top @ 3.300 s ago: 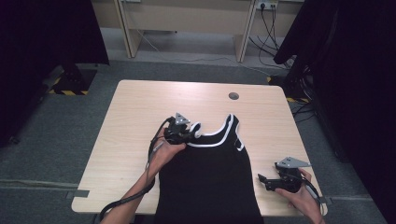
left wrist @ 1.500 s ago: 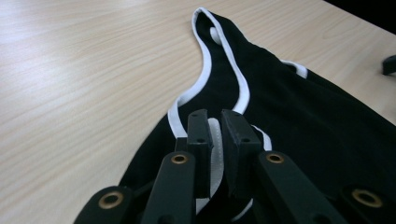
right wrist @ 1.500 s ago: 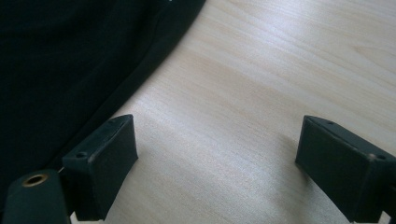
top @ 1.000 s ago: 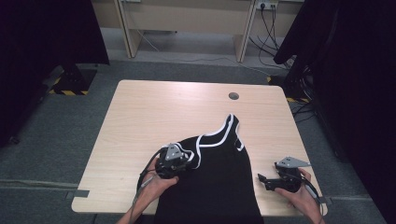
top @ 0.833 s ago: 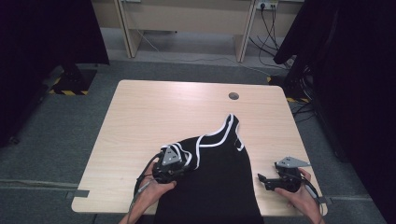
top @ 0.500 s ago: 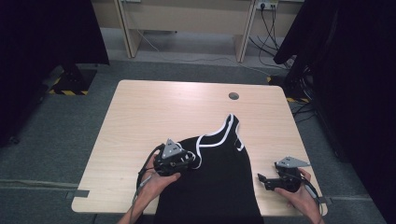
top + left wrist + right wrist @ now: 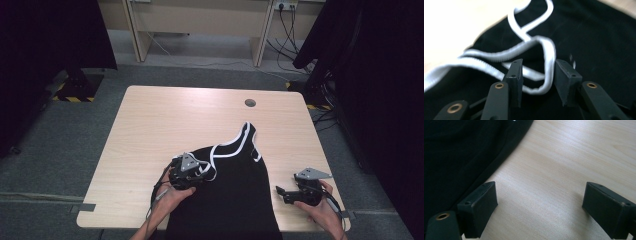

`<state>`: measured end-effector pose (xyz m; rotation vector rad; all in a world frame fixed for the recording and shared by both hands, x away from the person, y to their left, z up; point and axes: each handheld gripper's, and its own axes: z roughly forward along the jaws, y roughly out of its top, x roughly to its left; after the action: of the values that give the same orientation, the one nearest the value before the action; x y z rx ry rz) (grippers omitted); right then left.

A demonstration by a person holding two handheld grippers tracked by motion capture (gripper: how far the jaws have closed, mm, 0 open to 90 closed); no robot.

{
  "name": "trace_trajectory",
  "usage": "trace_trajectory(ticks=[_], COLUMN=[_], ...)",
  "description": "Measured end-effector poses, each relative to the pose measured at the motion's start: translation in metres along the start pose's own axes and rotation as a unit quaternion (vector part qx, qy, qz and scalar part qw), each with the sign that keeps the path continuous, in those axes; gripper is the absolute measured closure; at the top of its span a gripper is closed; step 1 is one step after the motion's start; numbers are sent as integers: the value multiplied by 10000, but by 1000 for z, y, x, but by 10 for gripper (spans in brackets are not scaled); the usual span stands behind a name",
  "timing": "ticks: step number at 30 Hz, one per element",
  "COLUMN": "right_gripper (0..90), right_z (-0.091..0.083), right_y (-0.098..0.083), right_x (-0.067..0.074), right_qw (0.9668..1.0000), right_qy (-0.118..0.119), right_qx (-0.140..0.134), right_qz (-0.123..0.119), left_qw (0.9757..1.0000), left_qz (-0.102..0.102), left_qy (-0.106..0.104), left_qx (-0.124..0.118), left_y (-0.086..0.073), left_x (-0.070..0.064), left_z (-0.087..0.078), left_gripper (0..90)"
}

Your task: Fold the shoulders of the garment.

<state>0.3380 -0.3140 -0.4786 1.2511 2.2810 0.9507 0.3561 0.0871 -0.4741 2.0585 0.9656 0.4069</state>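
A black sleeveless garment [image 7: 235,200] with white trim [image 7: 227,150] lies on the wooden table [image 7: 165,120], hanging over the front edge. One shoulder strap points away from me; the other is folded back onto the cloth. My left gripper [image 7: 204,171] rests on that folded strap. Its jaws have just been opening, and a loop of the white trim [image 7: 499,56] lies loose between them in the left gripper view [image 7: 538,65] over the black cloth [image 7: 599,37]. My right gripper [image 7: 278,192] is open over bare wood [image 7: 574,157], its jaws [image 7: 539,192] just right of the garment's edge [image 7: 456,152].
A round cable hole [image 7: 250,102] sits near the table's far edge. Bare wood extends left of and beyond the garment. Dark curtains [image 7: 50,35] hang at both sides, and a desk frame [image 7: 200,20] stands behind the table.
The left gripper dragged the near shoulder strap back toward me and folded it onto the cloth, then its jaws parted and released the trim. The right gripper stayed put.
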Motion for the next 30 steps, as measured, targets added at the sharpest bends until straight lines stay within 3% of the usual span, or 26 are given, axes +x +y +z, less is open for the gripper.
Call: trace_trajectory(ticks=[3, 10, 12, 16, 19, 22, 30], right_gripper=[128, 128, 127, 135, 144, 144, 145], right_z=[0, 0, 0, 0, 1, 1, 4], right_y=[0, 0, 0, 1, 3, 5, 18], right_x=[0, 0, 0, -1, 0, 1, 5], right_qw=[10000, 10000, 10000, 10000, 10000, 9999, 9997], right_qy=[-1, 1, 6, 25, 56, 100, 166], right_qx=[0, 4, 3, 40, 34, -29, -136], right_qz=[2, 3, -2, 7, -44, -28, -110], left_qw=[10000, 9999, 9998, 9999, 9999, 9999, 9999], left_qz=[35, 80, 22, 49, -75, -107, -92], left_qy=[0, 45, 39, 133, 49, 102, 82], left_qx=[24, -126, -177, -51, 55, 60, 97], left_y=[-5, -4, -6, -15, -23, -29, -36], left_x=[-2, -6, -7, -6, -4, -3, 0], left_z=[2, -13, -17, -25, -25, -27, -33], left_gripper=[576, 434, 361, 244, 209, 186, 116])
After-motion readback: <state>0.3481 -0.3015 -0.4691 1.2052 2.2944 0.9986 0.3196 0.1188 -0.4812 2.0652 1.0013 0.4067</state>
